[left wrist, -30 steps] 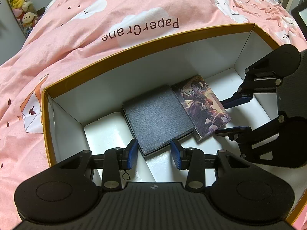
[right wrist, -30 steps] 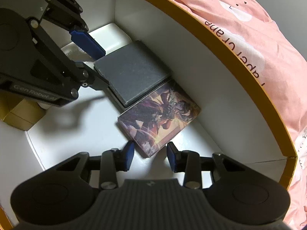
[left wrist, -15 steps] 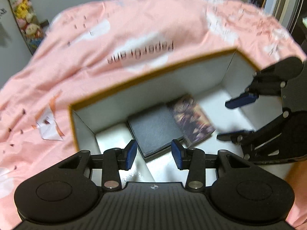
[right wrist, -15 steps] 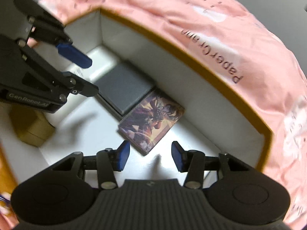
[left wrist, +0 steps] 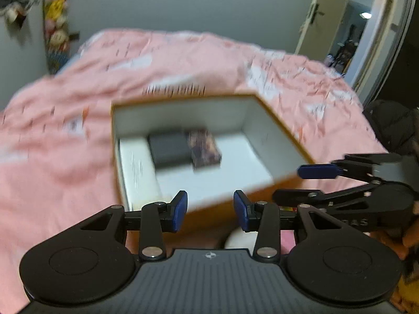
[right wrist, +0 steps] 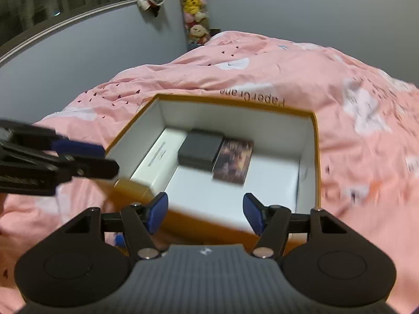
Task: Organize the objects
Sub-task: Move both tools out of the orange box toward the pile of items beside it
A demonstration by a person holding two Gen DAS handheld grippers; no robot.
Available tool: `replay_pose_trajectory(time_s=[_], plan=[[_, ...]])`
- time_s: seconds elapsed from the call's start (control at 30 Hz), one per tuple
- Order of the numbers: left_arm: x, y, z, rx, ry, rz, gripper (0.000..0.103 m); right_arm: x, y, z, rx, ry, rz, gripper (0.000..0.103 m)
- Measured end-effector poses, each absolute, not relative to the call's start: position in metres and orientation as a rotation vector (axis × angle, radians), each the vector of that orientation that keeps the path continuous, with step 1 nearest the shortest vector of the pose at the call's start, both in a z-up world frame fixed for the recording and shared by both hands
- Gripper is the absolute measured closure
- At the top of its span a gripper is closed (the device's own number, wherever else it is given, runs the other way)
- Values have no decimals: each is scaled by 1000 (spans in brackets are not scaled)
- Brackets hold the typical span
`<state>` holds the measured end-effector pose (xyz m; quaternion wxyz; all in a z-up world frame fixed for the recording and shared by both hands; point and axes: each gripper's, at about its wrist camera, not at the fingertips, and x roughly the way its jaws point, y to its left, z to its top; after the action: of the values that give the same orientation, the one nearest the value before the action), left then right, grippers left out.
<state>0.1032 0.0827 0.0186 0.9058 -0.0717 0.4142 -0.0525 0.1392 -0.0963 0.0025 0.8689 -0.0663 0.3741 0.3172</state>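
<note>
Open cardboard box (right wrist: 315,157), ochre outside and white inside, resting on a bed under a pink duvet (right wrist: 262,73) printed with white clouds and small dark marks. Upside-down lettering "PaperCrane" (right wrist: 252,96) on the duvet just beyond the far rim, clipped at its first letter in the right wrist view, smeared past reading in the left. Inside, on the white floor near the far wall: a dark grey flat case (right wrist: 200,149) and, touching its side, a card pack with fantasy artwork (right wrist: 233,161); no title legible on either. Fine printed lines on a white insert (right wrist: 157,154) along the box's left side, too blurred to read. Left gripper (left wrist: 210,210) above the near rim, blue pads apart, nothing between them. Right gripper (right wrist: 205,216) likewise over the near edge, jaws just opened wider and empty. Faint embossed lettering on the right gripper's body in the left wrist view, not legible. Stack of plush toys (right wrist: 193,7) against the grey wall; a doorway (left wrist: 348,34) beyond the bed.
</note>
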Motion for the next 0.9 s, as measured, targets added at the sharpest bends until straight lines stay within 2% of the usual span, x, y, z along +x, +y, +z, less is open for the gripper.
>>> replay_pose_trajectory(time_s=[0.27,0.37,0.43,0.47,0.9], plan=[[58,70,-19,-193,974,-68,55,72,-112,-43,-82,891,534,44],[49,68,-23,-230,968,-78,55,58,-121,-58,-114,913,462,49],[48,64,-20,-231,946,-114,59,55,-129,-61,-98,934,431,49],[47,61,-19,-224,939,-137,65,56,-133,-62,-81,939,419,49],[96,33,-31,-197,948,-177,66,90,-104,-57,-202,889,444,49]])
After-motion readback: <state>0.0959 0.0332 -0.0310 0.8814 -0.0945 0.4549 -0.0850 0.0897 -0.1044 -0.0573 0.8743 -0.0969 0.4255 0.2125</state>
